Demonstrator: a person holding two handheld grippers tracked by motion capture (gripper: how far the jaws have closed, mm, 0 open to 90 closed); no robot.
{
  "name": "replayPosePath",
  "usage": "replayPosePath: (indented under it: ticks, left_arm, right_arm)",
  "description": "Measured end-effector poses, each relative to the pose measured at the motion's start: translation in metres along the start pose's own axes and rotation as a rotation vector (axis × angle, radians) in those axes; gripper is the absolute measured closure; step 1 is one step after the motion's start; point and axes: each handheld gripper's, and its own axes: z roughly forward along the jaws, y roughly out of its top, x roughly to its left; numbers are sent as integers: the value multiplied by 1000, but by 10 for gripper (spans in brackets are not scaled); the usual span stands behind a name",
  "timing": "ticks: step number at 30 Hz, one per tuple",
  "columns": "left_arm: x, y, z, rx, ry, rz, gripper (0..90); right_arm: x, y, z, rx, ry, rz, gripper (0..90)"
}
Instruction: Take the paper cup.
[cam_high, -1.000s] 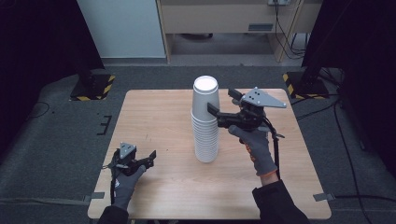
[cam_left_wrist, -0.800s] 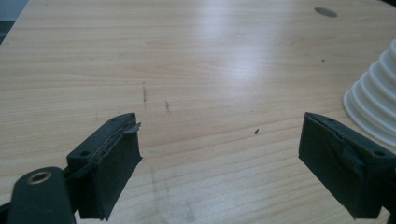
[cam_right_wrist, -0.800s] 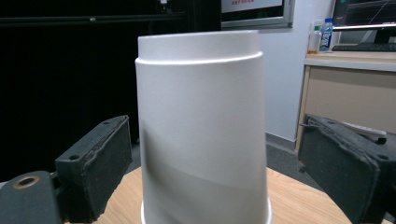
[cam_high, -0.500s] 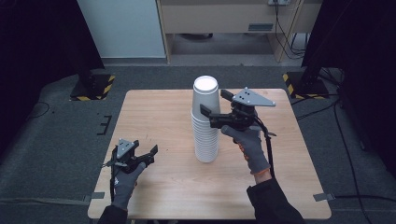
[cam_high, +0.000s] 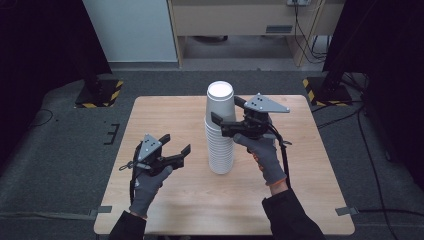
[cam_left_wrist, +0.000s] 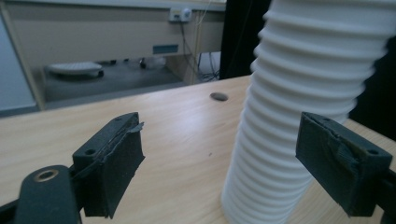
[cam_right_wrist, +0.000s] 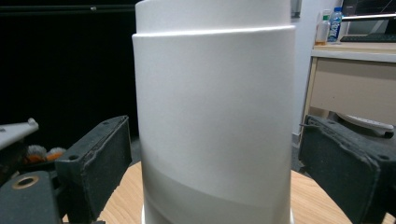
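A tall stack of white cups (cam_high: 220, 131) is set upright near the middle of the table (cam_high: 310, 165), its base on the wood and its top cup raised a little above the ribbed rims below.

The right gripper (cam_high: 227, 114) is held level at the upper part of the stack, on its right side. Its jaws are spread wide, one on either side of the top cups; in the right gripper view the smooth wall of the stack (cam_right_wrist: 215, 116) is seen between the two pads (cam_right_wrist: 95, 163), with a gap left on each side, so nothing is gripped. Whether a jaw tip touches the stack in the high view cannot be told.

The left gripper (cam_high: 176, 150) is held low, left of the stack's base and apart from it, aimed toward it. Its jaws are also wide open and empty. In the left gripper view the stack (cam_left_wrist: 299, 107) is seen beyond the gripper, nearer its right-hand pad (cam_left_wrist: 343, 165) than its left-hand one, with bare tabletop between the pads and the stack.

Open wood is left all round the stack: broad strips to its left and right out to the table's side edges, a shorter strip behind it to the far edge, and a wide bare area in front of it toward the near edge, crossed only by the two gloved hands and sleeves.
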Motion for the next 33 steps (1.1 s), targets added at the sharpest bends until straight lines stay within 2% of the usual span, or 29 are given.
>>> replayPosePath:
  ticks: [3,6,8,16,20,28,33]
  left_arm:
    - [-13,14,9,-9,-31,26,132]
    - [-17,20,14,-15,-41,31,131]
    - [-23,25,22,-22,-62,40,131]
    - [-38,36,38,-29,-118,74,127]
    - [-45,40,46,-27,-129,90,125]
    - [-53,46,60,-12,-149,103,110]
    - [-52,46,67,-14,-162,87,77]
  right_arm:
    - [1,-1,2,6,0,-3,100]
    - [1,-1,4,9,0,-8,100]
    - [1,-1,5,11,-1,2,100]
    - [-1,-1,7,11,4,9,100]
    - [-1,0,6,3,6,12,100]
    - [-2,0,8,13,7,14,100]
    - [-3,-1,11,18,6,18,101]
